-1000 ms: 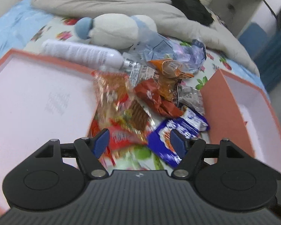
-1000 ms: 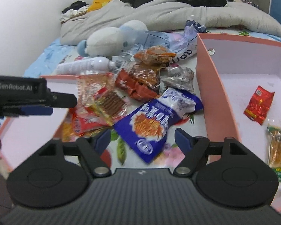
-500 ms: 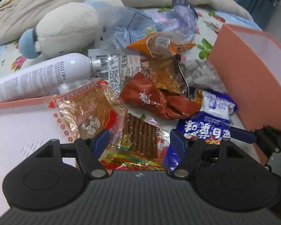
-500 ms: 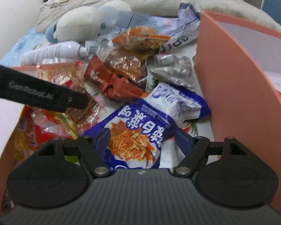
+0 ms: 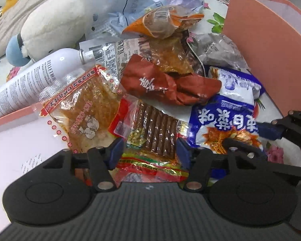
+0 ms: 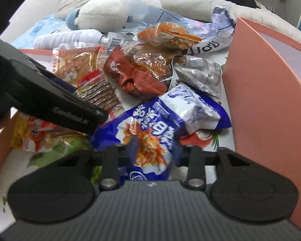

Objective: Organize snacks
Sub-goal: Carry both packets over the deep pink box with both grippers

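Bed with a flowered sheet carries everything, which is why the snacks lie in a loose heap instead of standing. Two pink boxes flank that heap, the left box lying open and flat, the right box with its wall up beside the packets; I judge they are set there so each hand can sort into its own side. A plush toy and a white bottle lie behind the heap, apart from the job.

The blue packet lies at the heap's near edge, next to the right box. The right gripper has its jaws closing on the packet's lower end, the foil bunched between them and seemingly already pinched. The left gripper points down over the brown-stick packet, which lies beside the left box; its jaws are closing too, with the packet between them but the pads not yet pressing.

Compared with a second ago, both grippers have dropped from a wide look over the bed to close over their packets, and both have narrowed, the right far more.
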`<action>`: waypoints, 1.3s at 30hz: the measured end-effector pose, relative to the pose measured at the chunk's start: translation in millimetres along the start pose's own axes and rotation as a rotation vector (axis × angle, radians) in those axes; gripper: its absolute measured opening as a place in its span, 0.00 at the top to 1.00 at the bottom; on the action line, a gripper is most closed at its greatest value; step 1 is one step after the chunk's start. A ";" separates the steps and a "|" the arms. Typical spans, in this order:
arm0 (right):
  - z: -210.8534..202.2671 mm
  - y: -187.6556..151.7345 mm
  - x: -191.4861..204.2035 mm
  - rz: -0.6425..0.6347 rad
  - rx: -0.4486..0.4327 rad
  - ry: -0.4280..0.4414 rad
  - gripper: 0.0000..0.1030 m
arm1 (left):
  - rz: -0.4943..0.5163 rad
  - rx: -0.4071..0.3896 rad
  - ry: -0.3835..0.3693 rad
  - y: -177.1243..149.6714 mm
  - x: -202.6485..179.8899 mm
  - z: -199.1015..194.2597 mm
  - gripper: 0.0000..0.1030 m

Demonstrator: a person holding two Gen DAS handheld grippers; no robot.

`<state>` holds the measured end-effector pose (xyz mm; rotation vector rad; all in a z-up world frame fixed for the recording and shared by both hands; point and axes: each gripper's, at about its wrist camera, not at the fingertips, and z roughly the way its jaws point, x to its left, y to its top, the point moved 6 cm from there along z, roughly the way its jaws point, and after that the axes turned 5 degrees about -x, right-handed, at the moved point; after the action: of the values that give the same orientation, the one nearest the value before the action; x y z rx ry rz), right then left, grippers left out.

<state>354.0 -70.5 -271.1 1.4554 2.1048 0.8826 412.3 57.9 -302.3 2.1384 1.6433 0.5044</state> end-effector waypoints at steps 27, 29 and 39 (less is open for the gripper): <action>-116.2 -11.2 -10.1 0.060 -0.051 0.049 0.87 | -0.440 -0.092 0.049 -46.1 -13.7 -139.8 0.50; -131.1 -12.3 -11.1 0.078 -0.060 0.063 0.87 | -0.434 -0.113 0.066 -47.5 -18.5 -157.6 0.50; -203.3 -14.1 -5.5 0.073 -0.152 0.100 0.87 | -0.476 -0.248 0.077 -57.3 -50.0 -245.8 0.50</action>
<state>212.0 -131.3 -137.9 1.4441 2.0152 1.1391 227.9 45.0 -123.2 1.5023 1.9361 0.6043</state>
